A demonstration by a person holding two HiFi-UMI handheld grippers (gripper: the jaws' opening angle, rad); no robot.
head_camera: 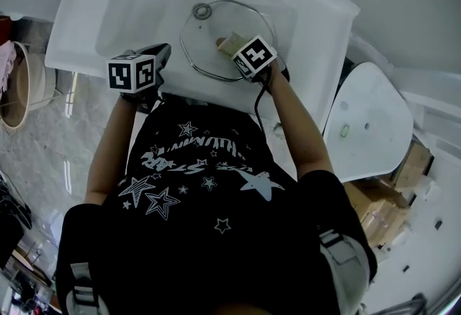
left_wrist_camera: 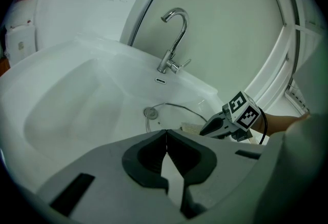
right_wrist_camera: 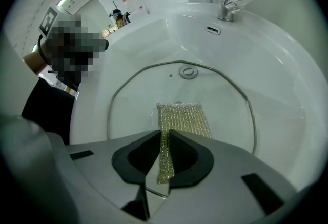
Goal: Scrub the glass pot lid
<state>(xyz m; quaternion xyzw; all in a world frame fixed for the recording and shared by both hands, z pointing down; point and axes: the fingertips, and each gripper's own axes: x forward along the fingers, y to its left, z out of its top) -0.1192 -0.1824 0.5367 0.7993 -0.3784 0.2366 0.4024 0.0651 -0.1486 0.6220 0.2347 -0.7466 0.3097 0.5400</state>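
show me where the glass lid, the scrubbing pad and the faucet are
glass pot lid (right_wrist_camera: 136, 105): right gripper view, on bare glass left of the pad
mesh scrubbing pad (right_wrist_camera: 184, 120): right gripper view, on the flat part lying on the lid
faucet (left_wrist_camera: 165, 64): left gripper view, on its lower body

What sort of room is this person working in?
Probably a bathroom: a white sink with a chrome tap, and what looks like a toilet lid beside it. A glass pot lid and scouring pad lie in the sink.

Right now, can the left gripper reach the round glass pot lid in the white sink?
Probably yes: the left gripper, shut and empty, hovers just left of the glass lid, nothing between them.
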